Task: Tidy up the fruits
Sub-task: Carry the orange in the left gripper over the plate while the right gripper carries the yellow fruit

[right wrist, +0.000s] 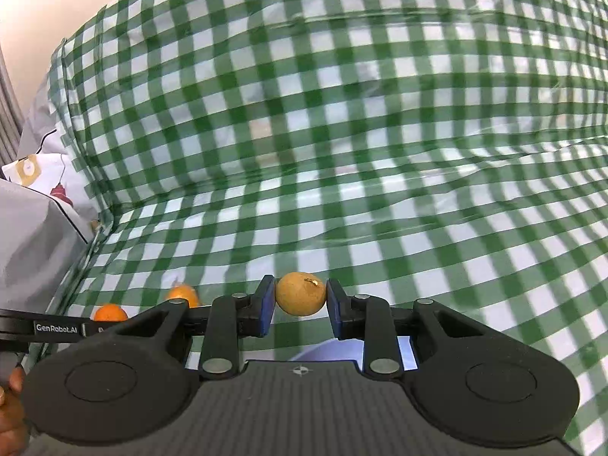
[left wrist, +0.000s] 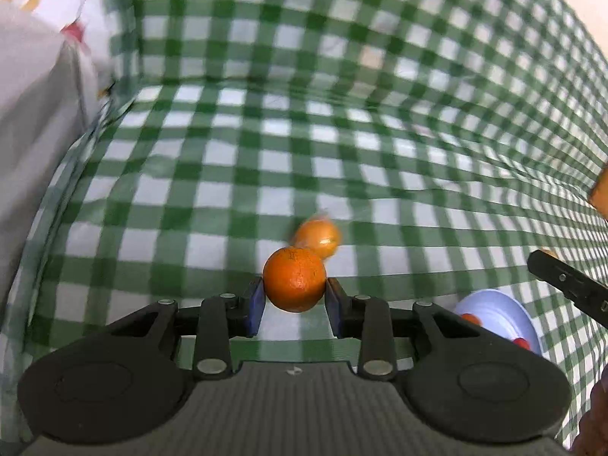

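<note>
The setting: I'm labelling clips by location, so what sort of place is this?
Probably a home: a green checked cloth draped over soft furniture, printed bedding alongside, fruit and a white plate on it.

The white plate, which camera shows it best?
The left wrist view. There the white plate sits at lower right on the checkered cloth, rim and some red and orange pieces visible. The right wrist view shows only a pale sliver behind the right gripper.

The second orange (left wrist: 318,238) is motion-blurred, and the plate (left wrist: 497,313) is partly hidden.
</note>
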{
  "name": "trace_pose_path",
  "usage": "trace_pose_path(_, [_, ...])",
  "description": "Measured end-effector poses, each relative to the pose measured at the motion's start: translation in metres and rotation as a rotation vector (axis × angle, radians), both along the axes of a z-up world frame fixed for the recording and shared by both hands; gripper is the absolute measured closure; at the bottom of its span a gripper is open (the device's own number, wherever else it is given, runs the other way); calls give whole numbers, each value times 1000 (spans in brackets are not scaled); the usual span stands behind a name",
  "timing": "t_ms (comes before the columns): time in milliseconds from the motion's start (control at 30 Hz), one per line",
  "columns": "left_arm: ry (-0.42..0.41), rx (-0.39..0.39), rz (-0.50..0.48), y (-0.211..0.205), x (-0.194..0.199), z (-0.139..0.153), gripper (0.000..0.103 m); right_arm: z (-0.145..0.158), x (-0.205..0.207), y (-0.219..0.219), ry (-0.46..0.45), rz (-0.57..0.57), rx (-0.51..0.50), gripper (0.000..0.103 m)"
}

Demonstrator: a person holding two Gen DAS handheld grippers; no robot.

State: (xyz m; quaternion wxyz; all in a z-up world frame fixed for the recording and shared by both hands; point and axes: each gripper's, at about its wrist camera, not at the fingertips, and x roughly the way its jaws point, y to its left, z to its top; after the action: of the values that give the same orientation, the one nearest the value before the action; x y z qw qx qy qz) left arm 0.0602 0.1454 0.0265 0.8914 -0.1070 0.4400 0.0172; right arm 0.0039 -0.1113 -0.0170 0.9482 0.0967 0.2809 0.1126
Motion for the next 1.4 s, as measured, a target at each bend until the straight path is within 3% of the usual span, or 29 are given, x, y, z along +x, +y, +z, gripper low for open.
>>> trace_pose_path(233, [-85, -6, -145, -53, -10, 12, 65, 3, -12, -37, 25, -51, -23, 73])
trace_pose_path(567, [-102, 51, -355, -138, -29, -2, 65, -10, -17, -65, 89, -58, -82, 73])
trace_pose_path(900, [-96, 49, -401, -162, -26, -12, 66, -13, -15, -66, 96, -53, -89, 73])
trace_pose_path(1400, [-116, 26, -428, -162, -26, -9, 66, -12, -15, -65, 101, -66, -85, 73])
